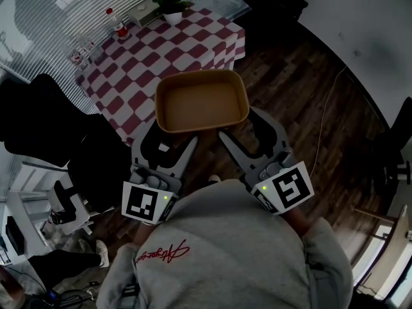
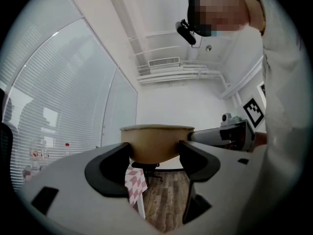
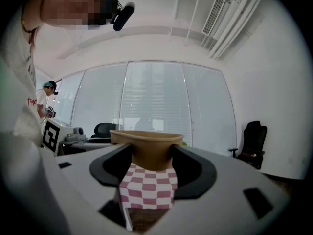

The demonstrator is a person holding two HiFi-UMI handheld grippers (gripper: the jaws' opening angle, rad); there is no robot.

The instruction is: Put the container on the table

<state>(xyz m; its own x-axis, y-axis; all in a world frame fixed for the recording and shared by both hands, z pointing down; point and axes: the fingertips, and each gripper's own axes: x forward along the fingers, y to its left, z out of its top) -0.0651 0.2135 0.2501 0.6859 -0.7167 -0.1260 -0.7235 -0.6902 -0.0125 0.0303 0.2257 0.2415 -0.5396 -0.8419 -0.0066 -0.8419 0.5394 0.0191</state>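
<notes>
Presently in hand: the carry step, by judgement; the container [image 1: 201, 102] is held in the air and not yet set on the table [image 1: 193, 47].
Left gripper [image 1: 172, 135]: fingers spread wide and closed on the container's near left corner, with the wall between the pads and touching both.
Right gripper [image 1: 243, 127]: likewise, wide-set fingers clamped on the near right corner.
Container: tan, rectangular, empty, level, open side up. It projects forward of both sets of fingertips and overlaps the table's near edge in the head view. Whether it is already above the cloth cannot be told.
Next move, as judged: bring both grippers forward together until the container is over the checked cloth, lower it level, then release both sides.
Landing zone: the near half of the cloth, directly beyond the fingertips.
Other items: a potted plant [image 1: 170, 5] and a red-capped bottle [image 1: 118, 26] at the table's far side, well beyond the fingertips; a black chair [image 1: 58, 118] left of the left fingers.
Obstruction: none seen on the direct line. The table's near corner lies below the container and calls for height clearance.
</notes>
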